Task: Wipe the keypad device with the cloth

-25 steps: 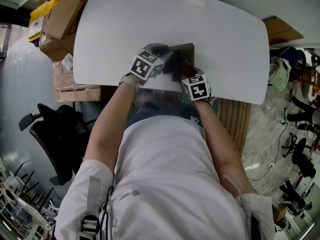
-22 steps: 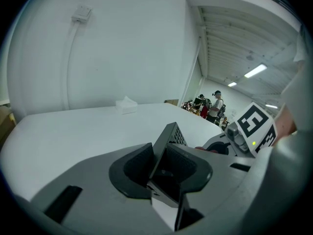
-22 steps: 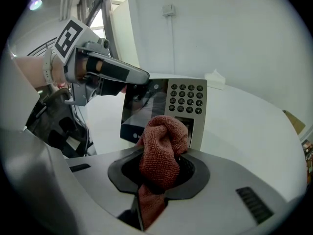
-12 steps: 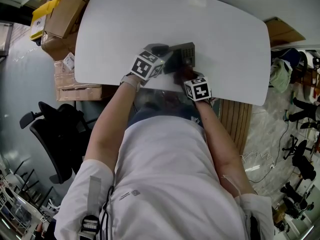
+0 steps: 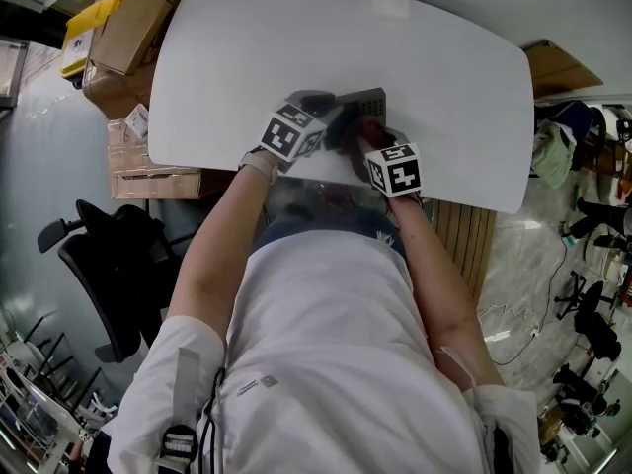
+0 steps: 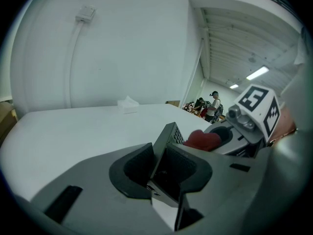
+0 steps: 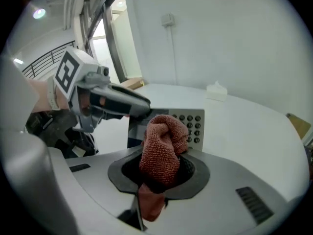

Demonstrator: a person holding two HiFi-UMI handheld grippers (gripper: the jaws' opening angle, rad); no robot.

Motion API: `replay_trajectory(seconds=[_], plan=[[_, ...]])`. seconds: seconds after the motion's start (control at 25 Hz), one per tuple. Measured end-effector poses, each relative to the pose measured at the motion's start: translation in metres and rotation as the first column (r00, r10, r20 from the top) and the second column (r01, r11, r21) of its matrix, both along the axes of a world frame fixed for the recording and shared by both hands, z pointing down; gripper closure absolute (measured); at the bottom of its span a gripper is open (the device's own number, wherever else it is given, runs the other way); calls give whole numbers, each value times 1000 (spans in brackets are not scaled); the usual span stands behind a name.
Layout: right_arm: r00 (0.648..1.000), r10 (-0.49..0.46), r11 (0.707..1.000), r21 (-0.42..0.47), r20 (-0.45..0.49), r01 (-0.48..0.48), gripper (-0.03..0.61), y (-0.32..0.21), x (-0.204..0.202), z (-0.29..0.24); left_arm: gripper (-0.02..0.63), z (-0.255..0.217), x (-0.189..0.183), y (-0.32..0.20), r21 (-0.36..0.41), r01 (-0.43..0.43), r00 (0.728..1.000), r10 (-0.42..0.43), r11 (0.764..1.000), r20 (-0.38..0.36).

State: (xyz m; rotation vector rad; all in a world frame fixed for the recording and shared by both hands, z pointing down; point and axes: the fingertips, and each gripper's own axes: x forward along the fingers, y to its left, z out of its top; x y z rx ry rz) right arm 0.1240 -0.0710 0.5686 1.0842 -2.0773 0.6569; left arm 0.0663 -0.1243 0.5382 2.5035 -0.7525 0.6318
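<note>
The dark grey keypad device (image 5: 361,101) stands tilted on the white table (image 5: 247,47). My left gripper (image 5: 324,118) is shut on its left edge; in the left gripper view the device's edge (image 6: 168,148) sits clamped between the pads of that gripper (image 6: 166,169). My right gripper (image 5: 372,138) is shut on a bunched red cloth (image 5: 371,129), which presses against the device's near side. In the right gripper view the cloth (image 7: 164,148) fills that gripper's jaws (image 7: 161,169) and covers part of the keypad (image 7: 194,123), beside the left gripper (image 7: 110,99).
A small white tissue box (image 5: 388,3) lies near the table's far edge. Cardboard boxes (image 5: 123,33) are stacked off the table's left side, with a black office chair (image 5: 99,255) below them. Both grippers work close to the table's near edge (image 5: 326,176).
The right gripper with the cloth has shifted slightly right and farther up against the device. The left gripper and the device have stayed almost still.
</note>
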Motion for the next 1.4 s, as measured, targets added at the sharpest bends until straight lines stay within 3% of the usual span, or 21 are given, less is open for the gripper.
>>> replay_trajectory(seconds=[0.32,1.4], plan=[[999,-49,993,110,9,48,486,-43,-29,-52,520,-2,1,0,-3,1,1000,-1,1000,-20],[1000,-6,997,72,-5,6,486,-46,-31,-34,525,-2,-1,3,-2,-15,998,15,1000,-57]])
